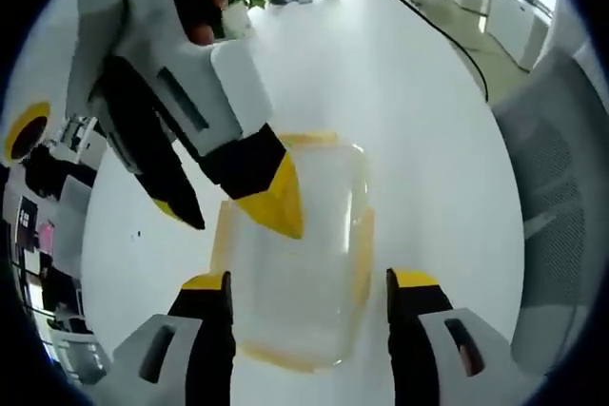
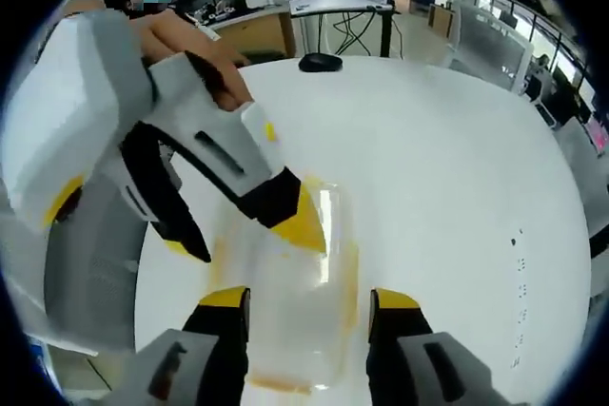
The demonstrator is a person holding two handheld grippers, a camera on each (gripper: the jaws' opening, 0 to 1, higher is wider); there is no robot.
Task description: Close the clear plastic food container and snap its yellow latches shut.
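Left gripper view: left gripper [image 1: 307, 292] jaws apart over container [image 1: 295, 263] — right gripper [image 1: 233, 206] likewise; press latches squarely, evenly.

My fingers [image 1: 207, 284] are black with yellow tips, on grey-white bodies. The clear rectangular plastic food container [image 1: 295, 263] is see-through with yellow edging and a yellow latch [image 1: 363, 252] along its side. It lies on the glossy white round bench [image 1: 400, 92]. A black oval mouse [image 2: 320, 62] sits far off on it.
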